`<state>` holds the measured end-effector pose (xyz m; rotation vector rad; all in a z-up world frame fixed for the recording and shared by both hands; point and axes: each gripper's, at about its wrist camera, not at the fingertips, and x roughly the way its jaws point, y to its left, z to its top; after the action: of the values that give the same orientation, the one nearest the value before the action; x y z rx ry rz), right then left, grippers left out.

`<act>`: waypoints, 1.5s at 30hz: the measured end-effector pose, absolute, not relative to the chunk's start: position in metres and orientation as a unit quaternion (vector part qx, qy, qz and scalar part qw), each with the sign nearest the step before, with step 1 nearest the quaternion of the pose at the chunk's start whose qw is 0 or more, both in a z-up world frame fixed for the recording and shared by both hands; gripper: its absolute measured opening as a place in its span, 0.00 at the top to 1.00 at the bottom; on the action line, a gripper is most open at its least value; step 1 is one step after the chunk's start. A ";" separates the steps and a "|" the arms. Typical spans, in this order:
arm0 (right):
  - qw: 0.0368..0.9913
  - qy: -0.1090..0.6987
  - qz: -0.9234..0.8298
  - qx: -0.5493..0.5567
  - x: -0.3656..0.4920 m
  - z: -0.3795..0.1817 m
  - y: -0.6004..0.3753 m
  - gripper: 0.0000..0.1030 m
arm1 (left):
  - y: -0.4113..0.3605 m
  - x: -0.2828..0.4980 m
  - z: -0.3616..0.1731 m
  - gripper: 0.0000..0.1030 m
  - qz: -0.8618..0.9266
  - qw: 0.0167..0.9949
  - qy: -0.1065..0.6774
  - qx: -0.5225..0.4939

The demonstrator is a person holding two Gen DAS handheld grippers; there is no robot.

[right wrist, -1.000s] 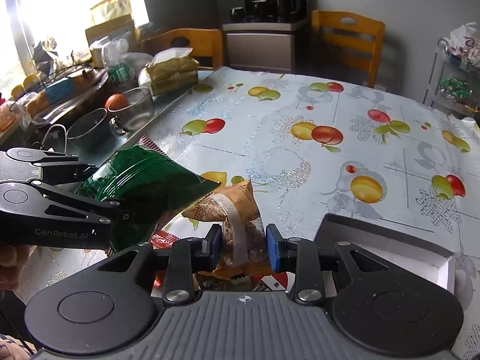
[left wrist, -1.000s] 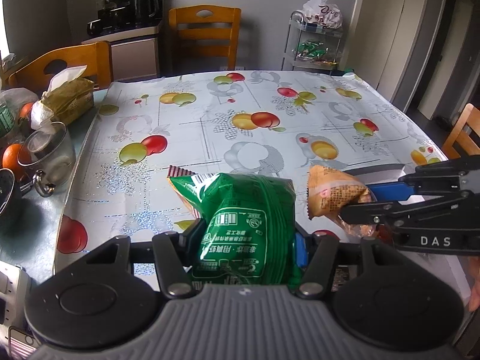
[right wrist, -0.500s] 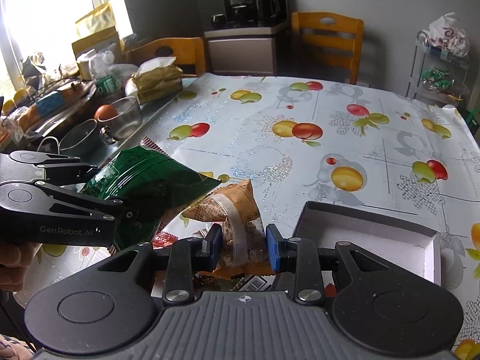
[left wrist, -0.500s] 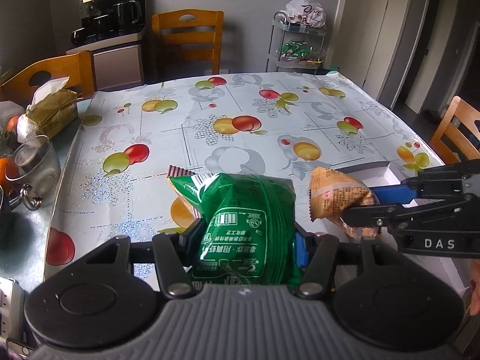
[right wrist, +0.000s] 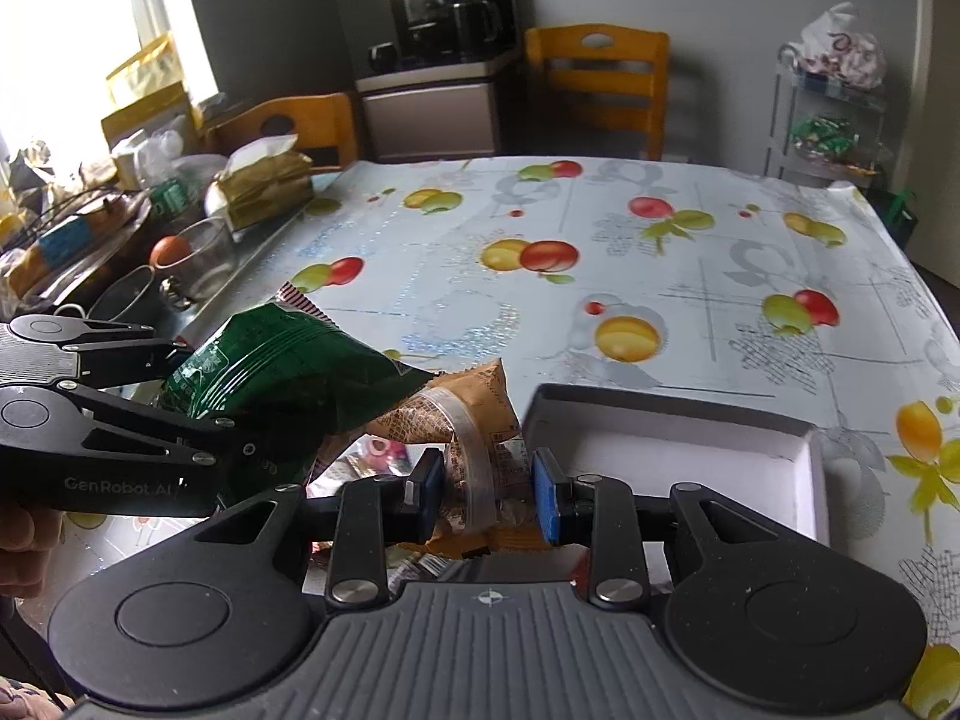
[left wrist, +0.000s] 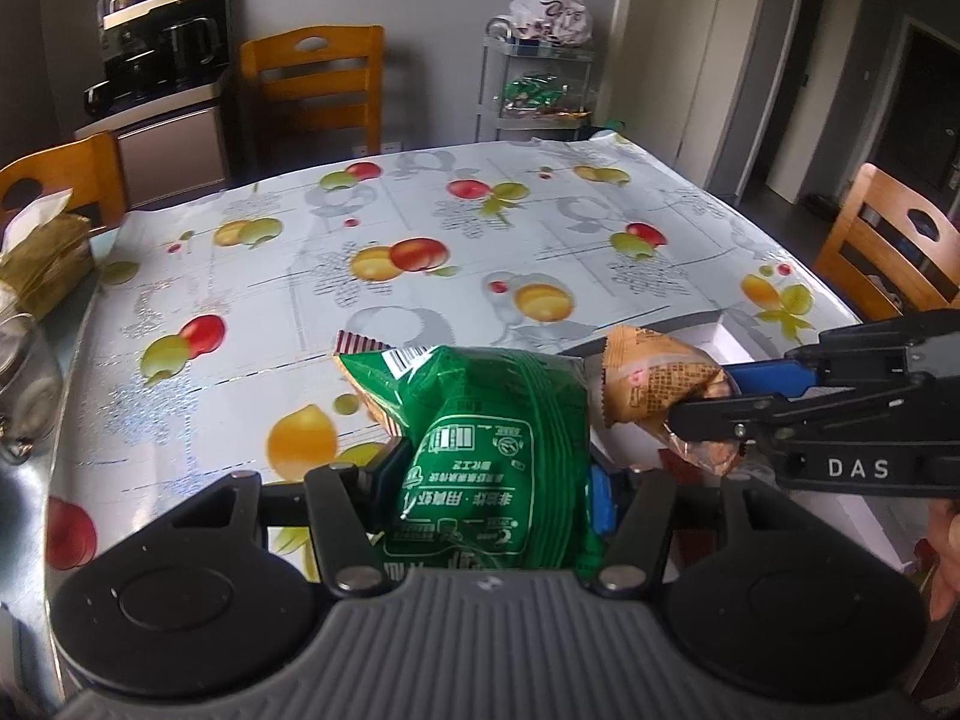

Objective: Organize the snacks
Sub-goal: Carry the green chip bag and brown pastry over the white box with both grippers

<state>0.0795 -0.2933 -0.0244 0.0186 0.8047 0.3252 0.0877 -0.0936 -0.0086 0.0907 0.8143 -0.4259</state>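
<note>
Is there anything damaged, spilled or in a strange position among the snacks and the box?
Nothing stands out. The left gripper holds the green bag, the right gripper holds the orange packet; both look intact. The white box sits flat, nothing spilled.

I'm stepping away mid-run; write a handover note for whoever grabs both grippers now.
Left gripper: jaws shut on the green plastic snack bag, held above the table.
Right gripper: jaws shut on the orange-brown wrapped snack, also aloft.
The shallow white cardboard box lies on the fruit-print tablecloth, looking empty where visible.
Done: both snacks lifted.
Left: likely place them in the box; more wrappers lie below.
</note>
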 end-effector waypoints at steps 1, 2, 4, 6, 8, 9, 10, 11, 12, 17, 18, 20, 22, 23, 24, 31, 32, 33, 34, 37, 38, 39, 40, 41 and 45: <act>0.908 0.390 0.155 0.010 0.078 -0.024 -0.296 0.68 | -0.096 0.088 -0.009 0.45 -0.208 0.895 0.393 0.045; 0.908 0.390 0.153 0.012 0.077 -0.024 -0.299 0.68 | -0.099 0.088 -0.009 0.45 -0.210 0.894 0.393 0.046; 0.909 0.390 0.148 0.014 0.076 -0.025 -0.305 0.68 | -0.104 0.087 -0.010 0.45 -0.214 0.893 0.393 0.047; 0.909 0.390 0.144 0.017 0.074 -0.026 -0.310 0.68 | -0.109 0.087 -0.010 0.45 -0.217 0.892 0.394 0.048; 0.910 0.390 0.142 0.017 0.073 -0.026 -0.314 0.68 | -0.114 0.086 -0.011 0.45 -0.221 0.891 0.394 0.050; 0.910 0.390 0.140 0.018 0.073 -0.026 -0.316 0.68 | -0.116 0.086 -0.011 0.45 -0.223 0.890 0.394 0.050; 0.910 0.391 0.138 0.019 0.072 -0.027 -0.319 0.68 | -0.120 0.086 -0.011 0.45 -0.225 0.889 0.395 0.051; 0.910 0.392 0.136 0.019 0.072 -0.028 -0.322 0.68 | -0.123 0.085 -0.012 0.45 -0.229 0.888 0.395 0.052; 0.910 0.392 0.134 0.020 0.071 -0.028 -0.325 0.68 | -0.127 0.085 -0.012 0.45 -0.232 0.887 0.395 0.053; 0.910 0.395 0.122 0.023 0.068 -0.030 -0.343 0.68 | -0.149 0.083 -0.016 0.45 -0.245 0.882 0.398 0.063; 0.910 0.396 0.119 0.024 0.067 -0.031 -0.348 0.68 | -0.153 0.083 -0.017 0.45 -0.248 0.881 0.398 0.065; 0.910 0.398 0.115 0.027 0.066 -0.033 -0.355 0.68 | -0.162 0.083 -0.018 0.45 -0.252 0.879 0.398 0.069; 0.909 0.399 0.112 0.028 0.066 -0.034 -0.362 0.68 | -0.170 0.084 -0.020 0.45 -0.256 0.878 0.399 0.072; 0.909 0.400 0.110 0.029 0.066 -0.035 -0.366 0.68 | -0.174 0.084 -0.021 0.45 -0.257 0.877 0.399 0.072; 0.909 0.401 0.109 0.030 0.066 -0.036 -0.369 0.68 | -0.178 0.085 -0.021 0.45 -0.258 0.877 0.399 0.073; 0.908 0.406 0.104 0.029 0.070 -0.042 -0.388 0.68 | -0.201 0.090 -0.028 0.45 -0.260 0.873 0.404 0.082; 0.907 0.407 0.104 0.028 0.071 -0.044 -0.390 0.68 | -0.205 0.090 -0.030 0.45 -0.260 0.872 0.406 0.084; 0.906 0.409 0.104 0.028 0.073 -0.046 -0.393 0.68 | -0.208 0.091 -0.032 0.45 -0.259 0.871 0.408 0.087; 0.905 0.411 0.104 0.028 0.074 -0.048 -0.395 0.68 | -0.210 0.092 -0.034 0.45 -0.258 0.871 0.409 0.088; 0.902 0.418 0.105 0.025 0.078 -0.055 -0.399 0.68 | -0.219 0.095 -0.041 0.45 -0.255 0.869 0.414 0.093; 0.901 0.419 0.105 0.025 0.079 -0.057 -0.401 0.68 | -0.221 0.095 -0.042 0.45 -0.255 0.868 0.415 0.094; 0.901 0.421 0.106 0.025 0.080 -0.058 -0.403 0.68 | -0.223 0.096 -0.044 0.45 -0.255 0.868 0.416 0.095; 0.900 0.422 0.107 0.025 0.082 -0.059 -0.405 0.68 | -0.225 0.098 -0.045 0.45 -0.254 0.868 0.417 0.094; 0.900 0.423 0.107 0.025 0.083 -0.060 -0.406 0.68 | -0.226 0.099 -0.046 0.45 -0.254 0.867 0.418 0.093; 0.897 0.426 0.111 0.025 0.089 -0.064 -0.410 0.68 | -0.231 0.103 -0.051 0.45 -0.251 0.865 0.425 0.092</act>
<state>0.0887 -0.4100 -0.0638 0.0515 0.8831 0.2298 0.1033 -0.2307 -0.0509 0.1933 0.8894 -0.5251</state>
